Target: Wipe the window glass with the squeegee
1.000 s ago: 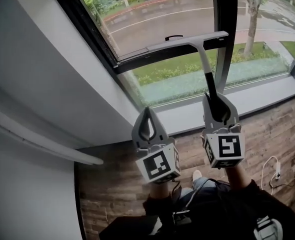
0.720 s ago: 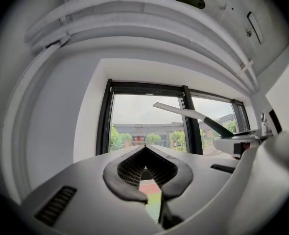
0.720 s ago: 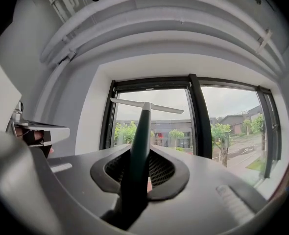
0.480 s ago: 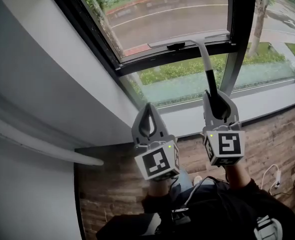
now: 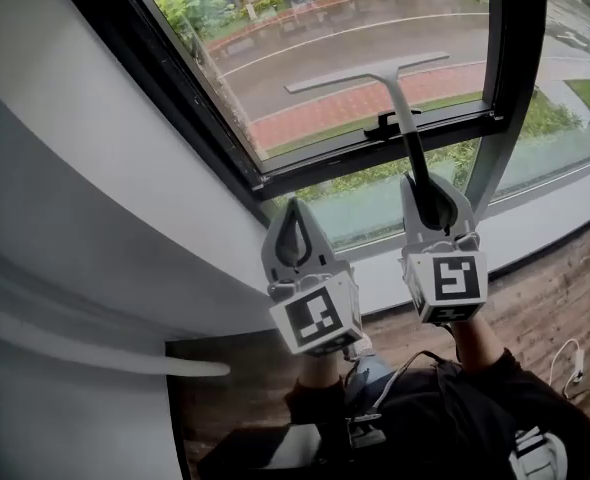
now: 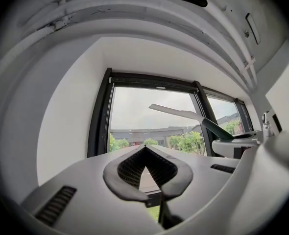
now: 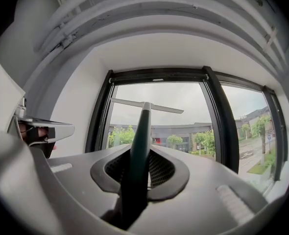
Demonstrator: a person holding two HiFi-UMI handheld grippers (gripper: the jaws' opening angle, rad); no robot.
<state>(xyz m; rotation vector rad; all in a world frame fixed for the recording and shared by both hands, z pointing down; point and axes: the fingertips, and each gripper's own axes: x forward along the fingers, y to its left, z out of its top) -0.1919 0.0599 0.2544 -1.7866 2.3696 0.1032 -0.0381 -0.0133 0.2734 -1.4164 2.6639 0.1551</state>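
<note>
Squeegee (image 5: 396, 93): dark handle, pale grey T-blade

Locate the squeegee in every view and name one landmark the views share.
Head view: squeegee upper centre, blade across the upper pane, handle running down into the right gripper.
Left gripper view: squeegee right of centre, against the sky.
Right gripper view: squeegee dead centre, handle between the jaws.
Shared landmark: black vertical window post.
</note>
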